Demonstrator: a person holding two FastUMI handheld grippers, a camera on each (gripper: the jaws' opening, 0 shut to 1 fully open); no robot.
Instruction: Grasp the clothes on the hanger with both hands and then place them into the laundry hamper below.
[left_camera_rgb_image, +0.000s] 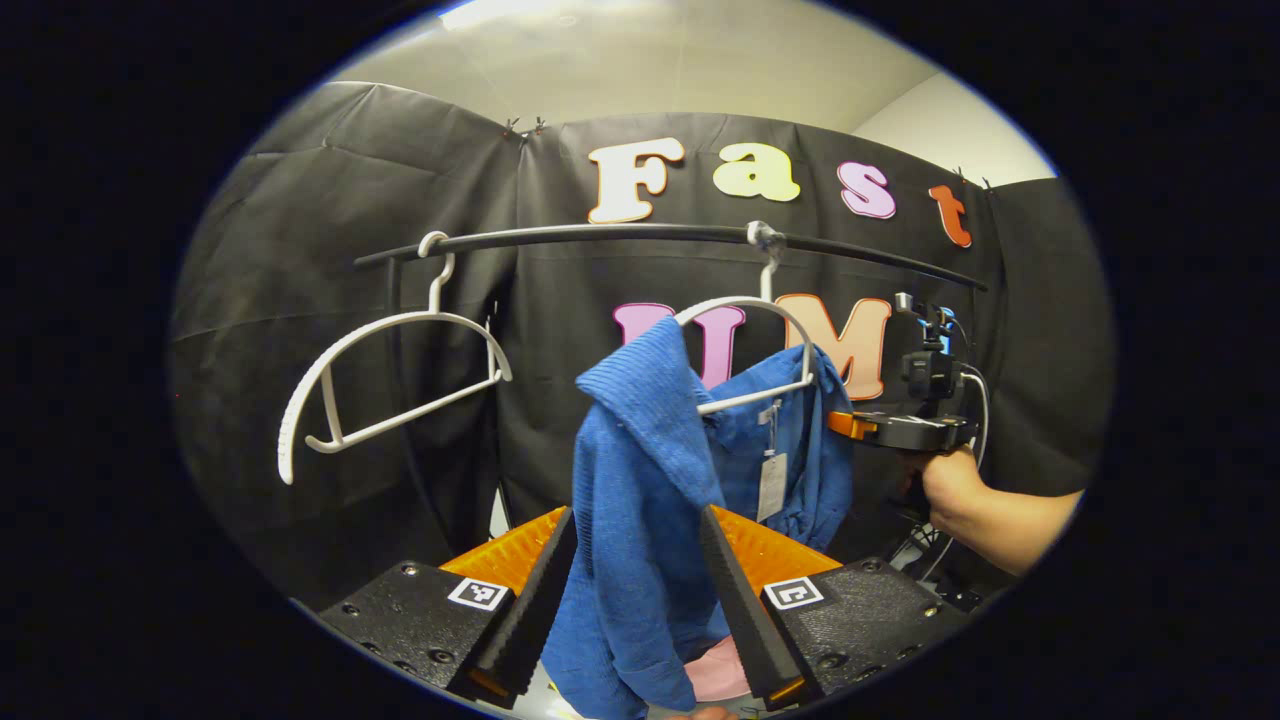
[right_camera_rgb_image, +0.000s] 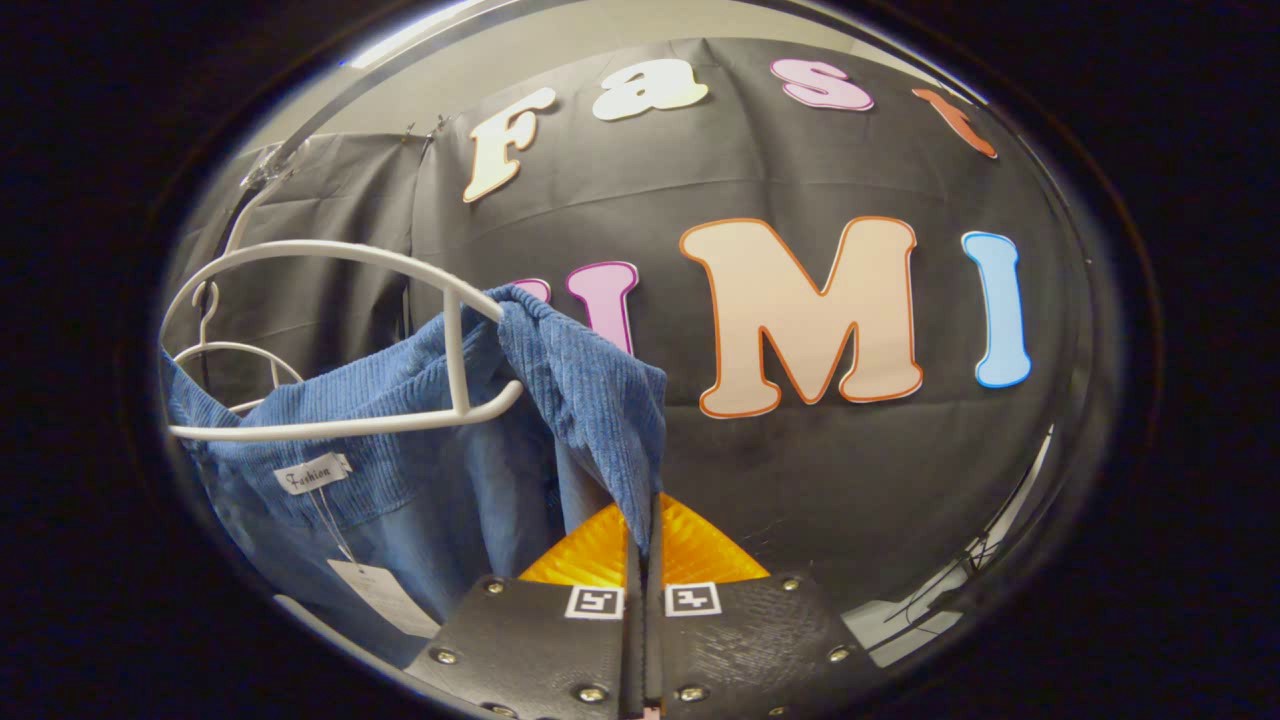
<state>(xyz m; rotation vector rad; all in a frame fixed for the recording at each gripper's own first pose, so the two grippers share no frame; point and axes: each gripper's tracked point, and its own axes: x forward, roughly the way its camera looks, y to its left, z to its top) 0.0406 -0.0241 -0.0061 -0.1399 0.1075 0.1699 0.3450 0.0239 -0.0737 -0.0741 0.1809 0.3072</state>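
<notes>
Left gripper view: the left tongs (left_camera_rgb_image: 637, 590) stand released astride the blue garment's (left_camera_rgb_image: 640, 480) hanging shoulder. The right tongs (right_camera_rgb_image: 644, 560) are clenched on its other shoulder, which drapes the white hanger (right_camera_rgb_image: 330, 425).

- The garment (left_camera_rgb_image: 640, 470) you're handling is a mid blue with a fine ribbed, corduroy-like texture, the same blue in the right gripper view (right_camera_rgb_image: 580, 390).
- Its hanger (left_camera_rgb_image: 745, 305) is white, as is the bare hanger (left_camera_rgb_image: 385, 385) to your left.
- The rail (left_camera_rgb_image: 660, 236) is black.
- The neck label (right_camera_rgb_image: 313, 472) and hang tag (left_camera_rgb_image: 771, 486) are white or pale grey.
- Below the blue cloth you see something pale pink (left_camera_rgb_image: 722, 675), possibly the hamper; it's too cropped to tell.
</notes>
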